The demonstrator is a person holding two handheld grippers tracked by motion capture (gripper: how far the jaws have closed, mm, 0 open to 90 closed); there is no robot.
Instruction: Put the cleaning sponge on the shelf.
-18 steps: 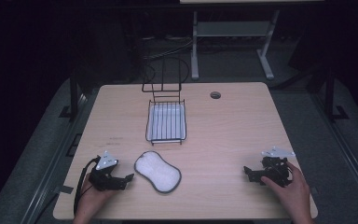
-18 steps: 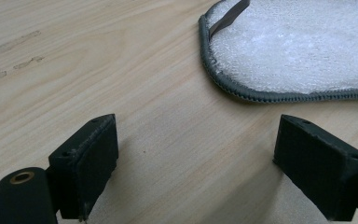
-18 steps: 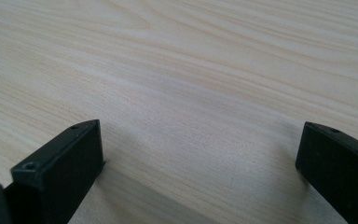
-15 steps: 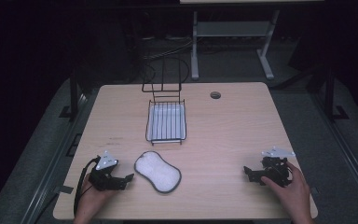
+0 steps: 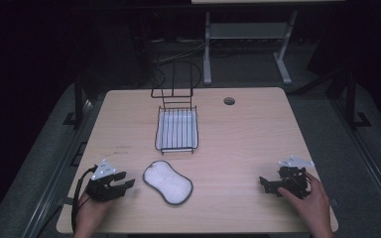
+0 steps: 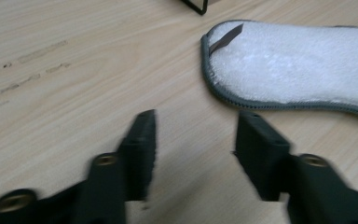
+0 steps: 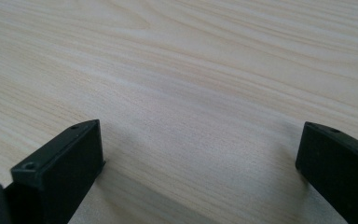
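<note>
- Left tool (image 5: 124,184): jaws parted, nothing between them, low over pale wooden worktop (image 5: 238,144).
- White, grey-edged oblong terry pad (image 5: 168,181): flat, just ahead-right of left tool, apart.
- Right tool (image 5: 267,182): jaws wide, empty.

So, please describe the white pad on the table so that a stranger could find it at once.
On the wooden table, look in front of the wire rack, toward the person. The pad lies flat there, just right of the left gripper: white, fluffy, peanut-shaped, with a grey stitched edge.
</note>
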